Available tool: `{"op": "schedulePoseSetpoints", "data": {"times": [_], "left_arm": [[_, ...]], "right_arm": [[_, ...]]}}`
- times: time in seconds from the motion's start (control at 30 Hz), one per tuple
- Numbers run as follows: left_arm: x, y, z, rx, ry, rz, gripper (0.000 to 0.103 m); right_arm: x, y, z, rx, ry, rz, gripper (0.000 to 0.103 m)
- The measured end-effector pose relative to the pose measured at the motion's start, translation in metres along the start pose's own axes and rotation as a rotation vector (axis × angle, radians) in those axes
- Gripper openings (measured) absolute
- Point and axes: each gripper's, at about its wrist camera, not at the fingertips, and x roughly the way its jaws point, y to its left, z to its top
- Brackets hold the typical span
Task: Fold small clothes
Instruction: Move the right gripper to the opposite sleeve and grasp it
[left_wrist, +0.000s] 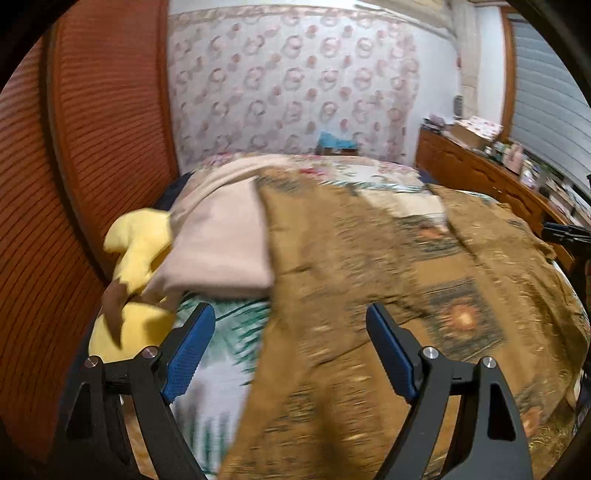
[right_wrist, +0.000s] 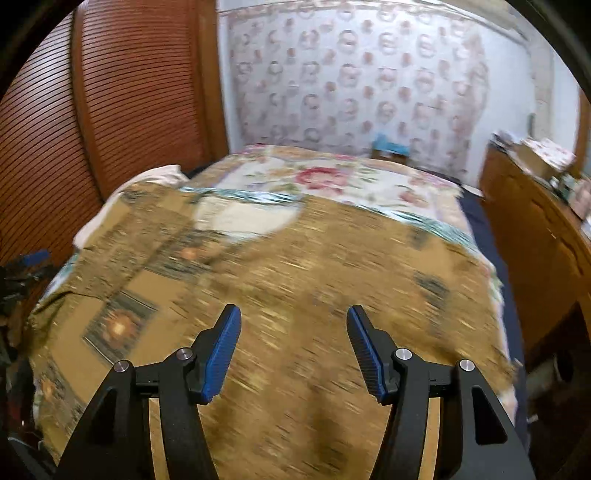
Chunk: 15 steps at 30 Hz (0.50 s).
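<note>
Brown patterned garment (right_wrist: 295, 266) is lying spread over the floral bedspread (right_wrist: 332, 181), covering most of the near half of the bed; a pale rounded gap near its far edge looks like a neckline, though blur is making that uncertain. Both views are smeared.

Left gripper (left_wrist: 290, 317) is hovering with jaws standing wide, nothing between the blue pads (left_wrist: 190, 352); the garment's left edge is running under it, with teal-leaf sheet (left_wrist: 221, 332) showing beside. Right gripper (right_wrist: 293, 319) is hanging over the middle-right of the cloth, jaws parted and empty, pads clear of the fabric.

Beyond the left edge: a folded beige cloth (left_wrist: 221, 247) and a yellow plush toy (left_wrist: 138, 258), both just beside the garment. Wooden dresser (right_wrist: 535, 221) is standing along the right of the bed.

Judgement: step in hand is likely positioning for the next pinch before a fold, since both grippers are free.

Doing it well:
- picking matching points on the two sides, so the fold line is running straight
- pinching a single layer at the hem or edge, not the bedspread beneath
- closing fully before lifting; thin cloth is likely slipping from a half-closed pinch
- lifting both sides together, keeping cloth taut between them
- keeping the left side clear of plush and beige cloth
</note>
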Motion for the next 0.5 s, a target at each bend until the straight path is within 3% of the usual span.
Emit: {"op": "schedulePoseSetpoints", "data": {"times": [0.17, 0.5], "left_arm": [[0.01, -0.047, 0.01, 0.041, 0.021, -0.113, 0.085], [0.047, -0.119, 0.017, 0.126, 0.109, -0.198, 0.085]], "right_arm": [[-0.02, -0.041, -0.025, 0.117, 0.004, -0.048, 0.062], [-0.028, -0.087, -0.05, 0.259, 0.037, -0.116, 0.062]]}}
